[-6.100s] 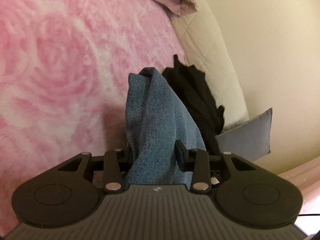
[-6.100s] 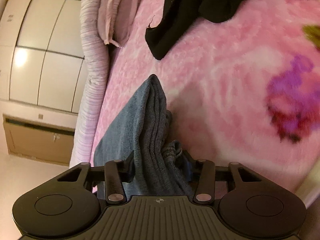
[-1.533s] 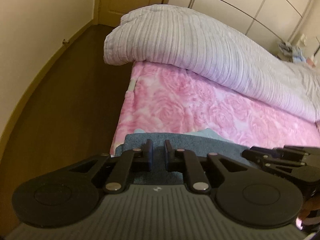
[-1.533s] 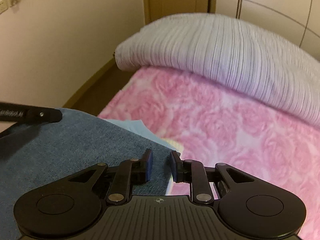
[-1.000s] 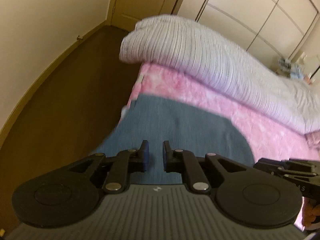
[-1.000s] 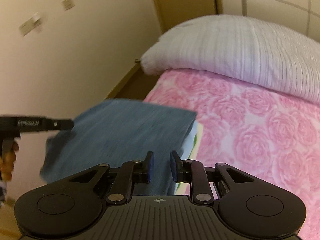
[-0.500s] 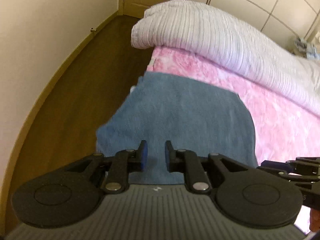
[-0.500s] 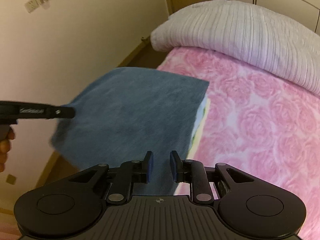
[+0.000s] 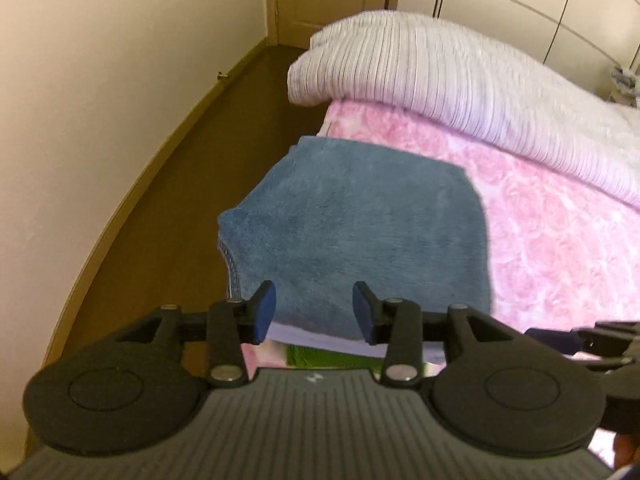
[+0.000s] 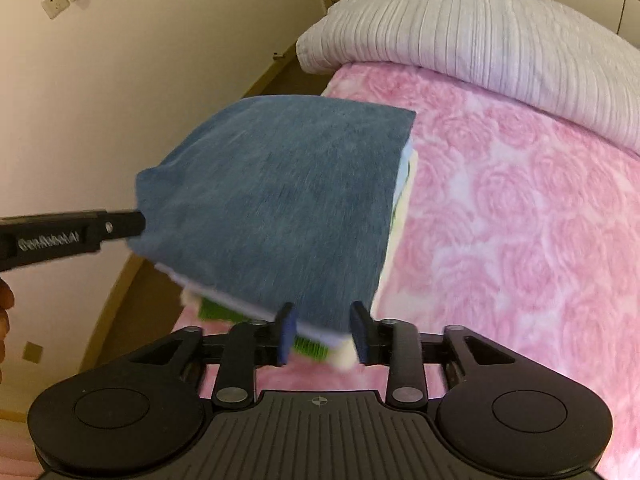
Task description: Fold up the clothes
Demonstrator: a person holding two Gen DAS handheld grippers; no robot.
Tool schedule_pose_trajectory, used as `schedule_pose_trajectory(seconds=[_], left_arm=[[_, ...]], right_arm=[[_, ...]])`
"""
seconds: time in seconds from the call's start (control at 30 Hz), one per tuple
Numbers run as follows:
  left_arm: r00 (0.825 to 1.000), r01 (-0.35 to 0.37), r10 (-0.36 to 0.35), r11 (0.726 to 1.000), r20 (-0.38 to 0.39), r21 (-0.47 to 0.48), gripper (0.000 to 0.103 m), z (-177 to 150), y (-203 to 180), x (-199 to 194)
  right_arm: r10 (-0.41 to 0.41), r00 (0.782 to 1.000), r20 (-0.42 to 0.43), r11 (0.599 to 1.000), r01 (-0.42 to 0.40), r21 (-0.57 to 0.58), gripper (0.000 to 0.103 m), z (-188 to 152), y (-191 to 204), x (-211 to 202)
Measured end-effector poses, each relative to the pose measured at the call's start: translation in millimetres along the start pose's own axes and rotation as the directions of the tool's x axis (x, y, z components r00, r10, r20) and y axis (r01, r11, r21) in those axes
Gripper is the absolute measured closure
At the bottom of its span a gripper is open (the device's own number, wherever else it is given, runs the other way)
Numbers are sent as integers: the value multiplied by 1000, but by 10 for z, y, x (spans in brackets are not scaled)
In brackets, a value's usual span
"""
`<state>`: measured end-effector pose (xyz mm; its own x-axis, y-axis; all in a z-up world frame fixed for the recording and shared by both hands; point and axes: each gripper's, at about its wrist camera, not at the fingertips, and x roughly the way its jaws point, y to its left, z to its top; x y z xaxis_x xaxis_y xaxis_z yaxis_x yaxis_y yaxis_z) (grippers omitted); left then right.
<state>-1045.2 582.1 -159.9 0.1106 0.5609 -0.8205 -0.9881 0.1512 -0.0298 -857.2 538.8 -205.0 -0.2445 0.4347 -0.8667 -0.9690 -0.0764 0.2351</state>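
Note:
A folded blue denim-like garment (image 9: 360, 232) lies flat on top of a stack of folded clothes at the corner of the bed. Light blue, green (image 10: 308, 346) and cream layers show under its near edge. My left gripper (image 9: 314, 306) is open, its blue-padded fingers spread at the garment's near edge and holding nothing. My right gripper (image 10: 322, 324) is open too, at the near right corner of the same garment (image 10: 280, 200). In the right wrist view the left gripper's finger (image 10: 72, 236) reaches the garment's left corner.
The pink rose-patterned blanket (image 10: 520, 200) covers the bed to the right of the stack. A rolled striped duvet (image 9: 460, 72) lies across the far side. Brown floor (image 9: 180, 200) and a cream wall lie left of the bed edge. A person's hand shows at the left edge.
Both grippers have opened and let go of the blue garment, which now rests on the stack. Both have drawn back slightly toward its near edge.

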Motion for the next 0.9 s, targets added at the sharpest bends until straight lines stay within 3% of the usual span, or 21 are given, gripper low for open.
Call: schedule_pose_trajectory(seconds=[0.17, 0.3, 0.7, 0.9], left_arm=[[1000, -29, 28, 999, 13, 42, 59, -54, -199, -450], [992, -85, 77, 993, 97, 80, 39, -64, -307, -710], [979, -178, 170, 982, 108, 64, 39, -217, -307, -681], [989, -82, 88, 995, 122, -47, 39, -291, -206, -728]], right_arm=[[-26, 1000, 6, 1000, 25, 15, 54, -110, 44, -380], [-44, 999, 28, 998, 43, 34, 48, -145, 73, -630], [-138, 987, 78, 990, 136, 25, 44, -245, 247, -817], [-126, 987, 102, 991, 120, 61, 44, -324, 174, -905]])
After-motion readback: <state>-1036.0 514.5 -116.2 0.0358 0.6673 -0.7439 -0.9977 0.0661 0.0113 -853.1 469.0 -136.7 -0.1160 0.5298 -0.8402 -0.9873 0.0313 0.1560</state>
